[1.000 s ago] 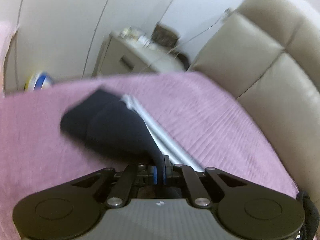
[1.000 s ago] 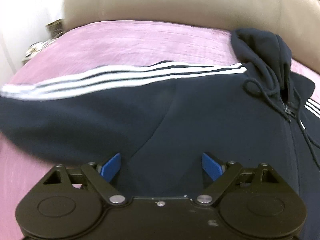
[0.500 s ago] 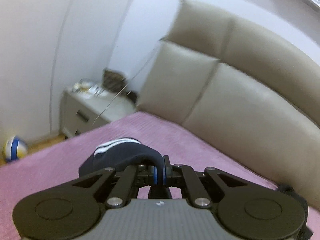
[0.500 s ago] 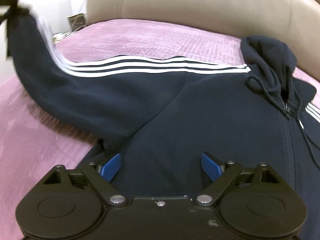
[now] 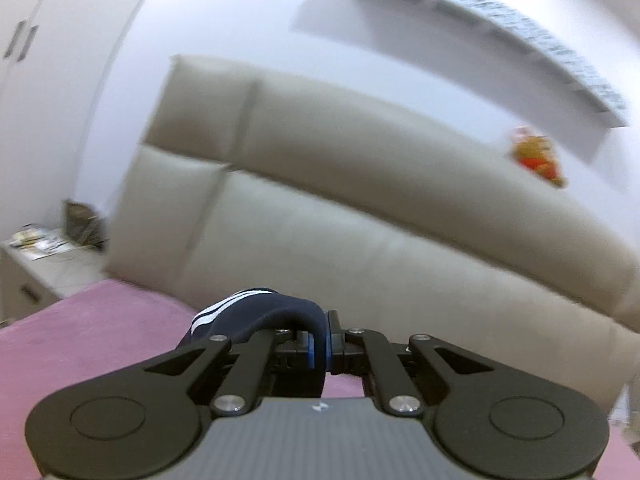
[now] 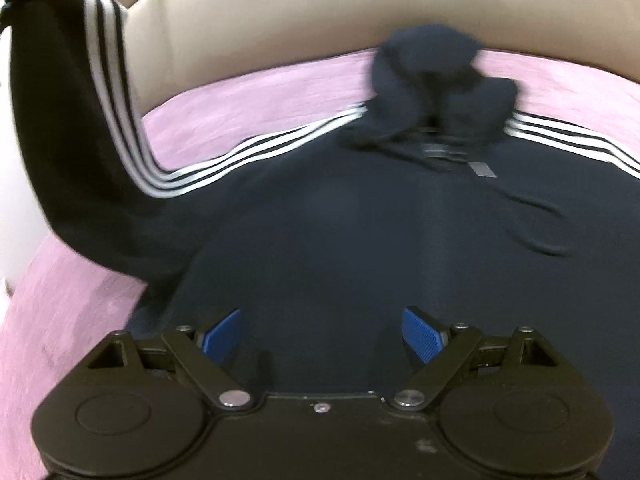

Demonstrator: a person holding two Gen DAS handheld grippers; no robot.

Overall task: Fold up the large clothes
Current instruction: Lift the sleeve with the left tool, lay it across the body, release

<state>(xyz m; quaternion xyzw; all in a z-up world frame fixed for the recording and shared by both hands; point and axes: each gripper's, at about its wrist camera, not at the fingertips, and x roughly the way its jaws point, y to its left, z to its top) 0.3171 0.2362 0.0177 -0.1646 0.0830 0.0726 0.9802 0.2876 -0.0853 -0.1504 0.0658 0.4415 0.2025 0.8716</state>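
Note:
A navy hooded jacket [image 6: 360, 240] with white stripes lies front-up on the pink bedspread [image 6: 248, 104], its hood [image 6: 432, 76] toward the headboard. My left gripper [image 5: 319, 350] is shut on the cuff of the sleeve [image 5: 256, 312] and holds it high in the air; in the right wrist view that sleeve [image 6: 76, 112] rises to the top left. My right gripper [image 6: 322, 334] is open, its blue pads [image 6: 420, 334] spread just over the jacket's lower body, holding nothing.
A beige padded headboard [image 5: 360, 208] runs behind the bed. A nightstand [image 5: 36, 264] with clutter stands at the left. A red and yellow toy [image 5: 538, 156] sits on top of the headboard, under a wall shelf [image 5: 500, 24].
My left gripper has lifted the sleeve from the bed high into the air and tilted upward. My right gripper has shifted right toward the jacket's middle, still open.

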